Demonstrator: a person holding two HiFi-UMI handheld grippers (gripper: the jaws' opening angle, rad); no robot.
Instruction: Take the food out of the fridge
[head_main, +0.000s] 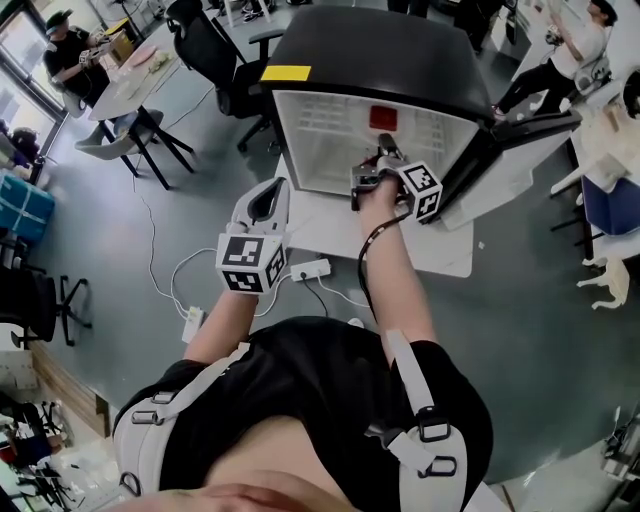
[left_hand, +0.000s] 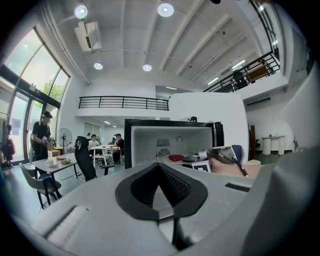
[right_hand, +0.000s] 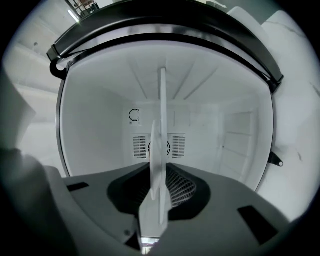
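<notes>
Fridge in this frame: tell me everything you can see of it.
The fridge is compact: black top and frame, white plastic-looking interior, vents in the back wall. Its door is swung wide open at the head view's right. A yellow label sits on top. Red food lies inside. It stands on a white platform. The right tool reaches in, shut on a thin white panel.

Fridge (head_main: 360, 50): casing black, interior white. Yellow label (head_main: 286, 73) on top. Red item (head_main: 384, 117) seen inside. Left gripper (head_main: 270, 192), right gripper (head_main: 384, 152): grey, cubes patterned with black-and-white squares. Thin piece (right_hand: 161, 165) gripped by right: white. Floor (head_main: 200, 210) grey.
</notes>
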